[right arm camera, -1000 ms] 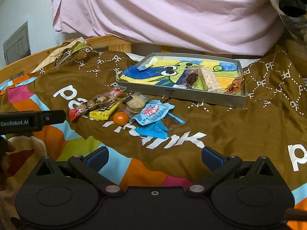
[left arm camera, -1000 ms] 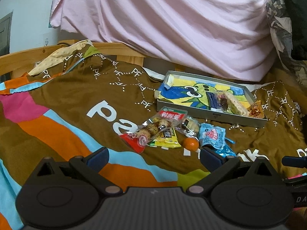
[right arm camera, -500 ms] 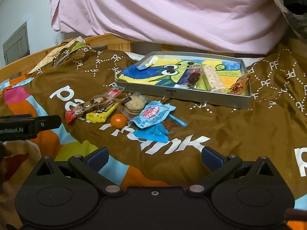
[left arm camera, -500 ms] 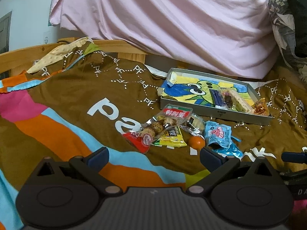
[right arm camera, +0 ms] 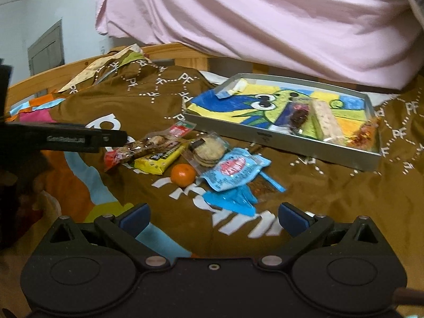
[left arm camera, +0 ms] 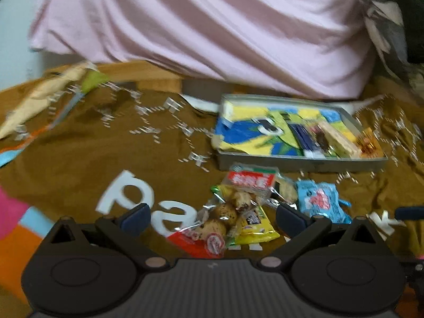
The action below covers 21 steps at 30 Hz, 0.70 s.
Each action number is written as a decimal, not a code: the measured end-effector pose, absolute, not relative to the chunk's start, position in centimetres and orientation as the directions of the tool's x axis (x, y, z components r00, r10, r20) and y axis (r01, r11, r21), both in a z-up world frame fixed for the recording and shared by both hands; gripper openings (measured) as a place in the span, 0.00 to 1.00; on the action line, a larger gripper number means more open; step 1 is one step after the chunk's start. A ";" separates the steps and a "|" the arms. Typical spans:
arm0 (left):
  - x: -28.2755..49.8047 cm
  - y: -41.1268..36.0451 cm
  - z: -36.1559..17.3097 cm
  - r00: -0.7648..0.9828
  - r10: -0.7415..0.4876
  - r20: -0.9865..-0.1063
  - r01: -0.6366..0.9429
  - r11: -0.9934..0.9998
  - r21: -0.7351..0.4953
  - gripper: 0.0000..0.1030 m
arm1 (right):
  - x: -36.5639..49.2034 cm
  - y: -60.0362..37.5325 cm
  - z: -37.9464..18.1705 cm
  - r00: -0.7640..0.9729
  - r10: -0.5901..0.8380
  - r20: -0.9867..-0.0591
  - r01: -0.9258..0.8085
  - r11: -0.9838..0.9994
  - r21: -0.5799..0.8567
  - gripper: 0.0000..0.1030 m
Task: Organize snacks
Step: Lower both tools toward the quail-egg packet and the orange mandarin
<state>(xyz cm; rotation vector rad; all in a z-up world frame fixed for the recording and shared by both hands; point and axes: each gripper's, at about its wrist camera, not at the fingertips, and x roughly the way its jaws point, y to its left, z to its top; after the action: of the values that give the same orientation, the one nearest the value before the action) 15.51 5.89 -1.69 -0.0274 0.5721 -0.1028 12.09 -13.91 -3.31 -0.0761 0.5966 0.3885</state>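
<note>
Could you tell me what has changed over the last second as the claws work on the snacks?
Both claws have moved forward toward the loose snacks: the left claw now frames the red cookie packet, the right claw nears the blue packets. Both remain open and empty. The snacks and tray lie as before.

Tray matt grey metal; snack wrappers glossy plastic (crinkled); brown blanket soft cloth; bedframe wood.

White "PF" monograms repeat across the brown bedspread, which also carries large white letters, only partly readable. The print on the snack wrappers and on the left gripper's side label is too blurred to read.
</note>
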 end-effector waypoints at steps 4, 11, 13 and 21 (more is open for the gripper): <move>17.5 7.9 -2.5 0.790 -0.229 -0.569 0.139 0.970 -0.199 1.00 | 13.1 -13.3 -3.2 0.737 0.377 -0.560 -0.447 0.895 0.014 0.99; 19.1 9.5 -3.6 0.739 -0.342 -0.580 0.180 0.930 -0.319 1.00 | 15.9 -11.7 -3.4 0.685 0.409 -0.603 -0.513 0.858 -0.001 0.93; 19.3 9.5 -3.7 0.731 -0.365 -0.576 0.210 0.924 -0.319 0.99 | 16.6 -11.0 -3.5 0.674 0.416 -0.611 -0.534 0.846 -0.013 0.86; 19.3 9.7 -4.5 0.715 -0.415 -0.563 0.270 0.906 -0.326 0.89 | 19.2 -9.1 -4.3 0.678 0.404 -0.614 -0.549 0.834 -0.057 0.71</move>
<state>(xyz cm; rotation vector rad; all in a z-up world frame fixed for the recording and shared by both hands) 19.33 9.66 -4.46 -0.2274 0.6756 -0.3829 19.18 -9.12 -4.32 -0.2460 0.6259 0.5412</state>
